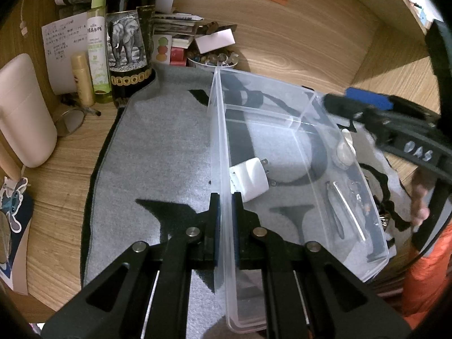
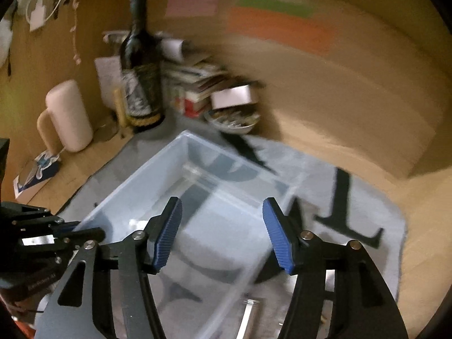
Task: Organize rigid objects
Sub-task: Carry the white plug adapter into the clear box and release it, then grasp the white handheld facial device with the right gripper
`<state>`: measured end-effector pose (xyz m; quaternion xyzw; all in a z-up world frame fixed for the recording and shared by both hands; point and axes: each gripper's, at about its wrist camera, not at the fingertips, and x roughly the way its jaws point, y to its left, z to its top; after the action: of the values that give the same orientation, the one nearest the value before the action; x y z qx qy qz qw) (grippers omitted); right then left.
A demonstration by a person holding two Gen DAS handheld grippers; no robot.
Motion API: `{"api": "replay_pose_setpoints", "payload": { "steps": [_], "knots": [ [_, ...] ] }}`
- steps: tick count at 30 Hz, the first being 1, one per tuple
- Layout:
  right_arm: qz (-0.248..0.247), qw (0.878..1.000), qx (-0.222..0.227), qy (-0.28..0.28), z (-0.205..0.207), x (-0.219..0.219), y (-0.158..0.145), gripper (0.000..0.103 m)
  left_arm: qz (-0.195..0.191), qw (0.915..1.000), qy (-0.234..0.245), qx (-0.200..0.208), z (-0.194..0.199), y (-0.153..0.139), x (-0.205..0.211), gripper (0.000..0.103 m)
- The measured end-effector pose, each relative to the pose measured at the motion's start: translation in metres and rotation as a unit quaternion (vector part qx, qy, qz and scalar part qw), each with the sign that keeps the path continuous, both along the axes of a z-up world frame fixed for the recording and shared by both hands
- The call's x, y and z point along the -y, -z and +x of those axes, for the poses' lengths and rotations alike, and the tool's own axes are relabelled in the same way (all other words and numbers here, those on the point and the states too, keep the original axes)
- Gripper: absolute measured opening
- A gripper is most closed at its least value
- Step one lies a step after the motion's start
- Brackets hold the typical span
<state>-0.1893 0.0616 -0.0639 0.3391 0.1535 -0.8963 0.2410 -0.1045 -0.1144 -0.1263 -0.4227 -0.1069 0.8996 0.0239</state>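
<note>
1. Fingers first: the left gripper (image 1: 225,206) is clenched on the near left wall of the clear plastic bin (image 1: 375,217), one blue pad on each side of the thin rim.
2. Over on the other side, the right gripper (image 2: 221,233) stands half spread above the bin (image 2: 169,169), ribbed blue pads (image 2: 166,237) facing each other with nothing between them; this view is smeared with blur.
3. Bin sits on the grey felt mat (image 1: 158,158) that covers the wooden desk (image 1: 62,175), its far end toward the back clutter.
4. Inside it, a glossy white charger cube (image 1: 248,178) with metal prongs lies against the gripped wall; a slim silvery bar (image 1: 347,209) and a pale oval piece (image 1: 346,149) lie along the right wall.
5. At the desk's back left corner stands a dark glass bottle (image 1: 130,36) with an elephant label.
</note>
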Motion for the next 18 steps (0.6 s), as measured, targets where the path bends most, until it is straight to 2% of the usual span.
{"api": "replay_pose_setpoints", "payload": {
  "steps": [5,9,12,18],
  "knots": [
    [-0.011,0.998,-0.023,0.05,0.0,-0.035,-0.014,0.063,-0.01,0.9999,-0.001,-0.003,0.0,-0.002,-0.003,0.008],
    [-0.016,0.995,-0.02,0.091,-0.007,-0.063,-0.015,0.066,-0.013,0.9999,-0.002,-0.003,-0.001,-0.002,-0.004,0.008],
    [-0.02,0.992,-0.005,0.126,-0.017,-0.083,-0.008,0.073,-0.014,0.9999,-0.002,-0.003,-0.001,-0.002,-0.004,0.008],
    [-0.017,0.985,0.051,0.162,-0.036,-0.103,0.027,0.074,-0.013,0.9999,-0.002,-0.003,0.0,-0.002,-0.004,0.008]
  ]
}}
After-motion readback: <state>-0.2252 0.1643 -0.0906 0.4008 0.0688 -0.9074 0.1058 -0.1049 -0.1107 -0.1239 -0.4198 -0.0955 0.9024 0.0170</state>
